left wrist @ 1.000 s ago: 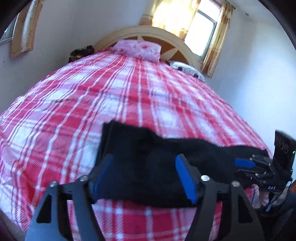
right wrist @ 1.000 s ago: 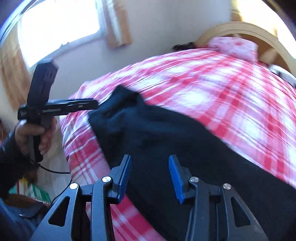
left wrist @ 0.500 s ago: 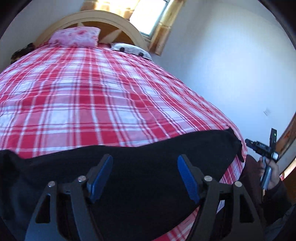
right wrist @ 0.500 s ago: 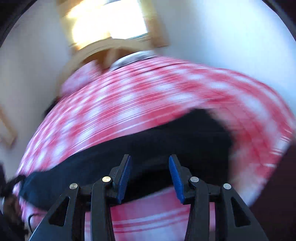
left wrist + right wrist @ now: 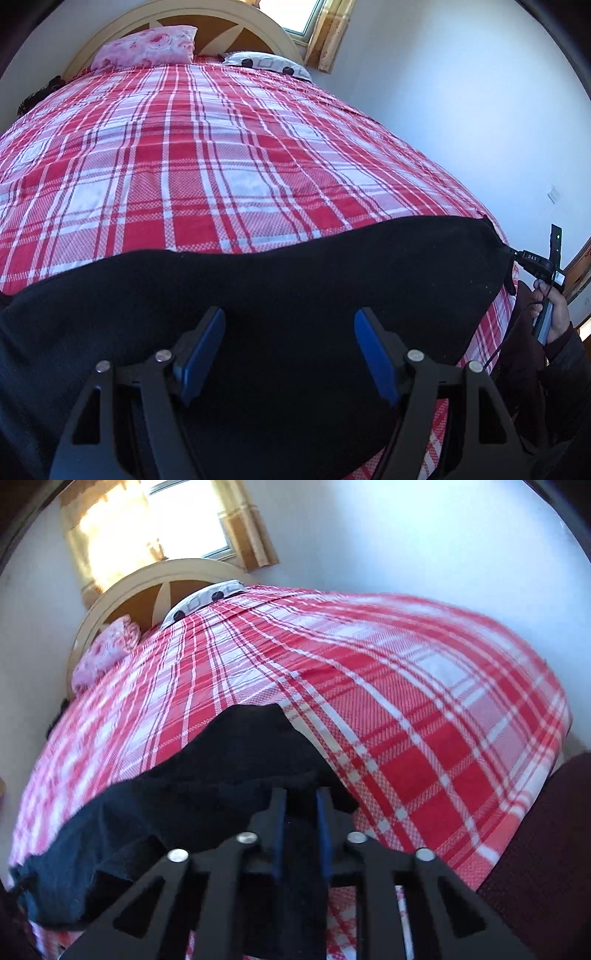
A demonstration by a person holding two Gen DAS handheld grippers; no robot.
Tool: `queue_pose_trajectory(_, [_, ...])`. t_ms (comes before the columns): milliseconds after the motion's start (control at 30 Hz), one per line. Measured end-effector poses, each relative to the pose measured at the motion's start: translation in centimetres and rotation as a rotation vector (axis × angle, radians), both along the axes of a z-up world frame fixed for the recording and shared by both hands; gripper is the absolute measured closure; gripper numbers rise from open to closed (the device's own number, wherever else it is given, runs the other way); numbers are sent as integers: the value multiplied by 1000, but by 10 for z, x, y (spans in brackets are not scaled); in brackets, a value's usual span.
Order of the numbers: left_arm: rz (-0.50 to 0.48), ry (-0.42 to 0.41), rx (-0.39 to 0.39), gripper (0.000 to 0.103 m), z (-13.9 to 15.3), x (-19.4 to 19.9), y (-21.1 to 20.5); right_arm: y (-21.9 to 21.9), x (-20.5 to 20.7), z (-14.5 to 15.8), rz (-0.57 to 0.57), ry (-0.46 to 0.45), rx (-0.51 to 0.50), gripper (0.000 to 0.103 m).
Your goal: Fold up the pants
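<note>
Half a second ago the right hand-held gripper (image 5: 300,805) stood with its blue-padded fingers apart over the cloth; its fingers have drawn close together, pinching a fold of the black fabric pants (image 5: 207,786) between the pads. From the left wrist view the same right hand-held gripper (image 5: 511,258) sits at the far right corner of the pants (image 5: 295,280), touching the cloth at the bed's edge, with the person's right hand (image 5: 554,314) wrapped round its handle.

Meanwhile the left hand-held gripper (image 5: 290,347) is spread wide, its two blue pads well apart above the black cloth, with nothing between them. Whether the pads touch the fabric cannot be told.

Across the near end of the bed with the red and white plaid cover (image 5: 207,155) the pants lie in a long dark band, stretching from the left edge of the left wrist view to the right corner. In the right wrist view the cloth rises in a peak just ahead of the closed fingers and trails away to the lower left.

At the far end of the bed a pink floral pillow (image 5: 147,46) and a white pillow with dark spots (image 5: 266,64) lie against the cream arched wooden headboard (image 5: 258,22). Beside the headboard hangs a tan curtain (image 5: 255,528) at a bright window (image 5: 184,520).
</note>
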State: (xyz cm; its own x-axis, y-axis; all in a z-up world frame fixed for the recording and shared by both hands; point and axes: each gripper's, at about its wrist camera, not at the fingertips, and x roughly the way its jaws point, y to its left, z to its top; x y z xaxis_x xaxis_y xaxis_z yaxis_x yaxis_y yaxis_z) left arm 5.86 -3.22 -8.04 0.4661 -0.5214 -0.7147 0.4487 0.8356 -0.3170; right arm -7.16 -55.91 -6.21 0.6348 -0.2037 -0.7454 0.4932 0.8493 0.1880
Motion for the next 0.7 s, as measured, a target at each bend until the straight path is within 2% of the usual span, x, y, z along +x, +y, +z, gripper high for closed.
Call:
queue_pose_trajectory(167, [-10,-14,23,26,-1,-3,-5,-2,3,18,-2,-18,-71,100])
queue_pose_trajectory(400, [-2,-14,5,26,-2,-4,-2,2,28,52,22,-47,-205,100])
queue_pose_trajectory(700, [-2,-19,3,26,-3,-7,-2,-15,62,26,12,3,-221,100])
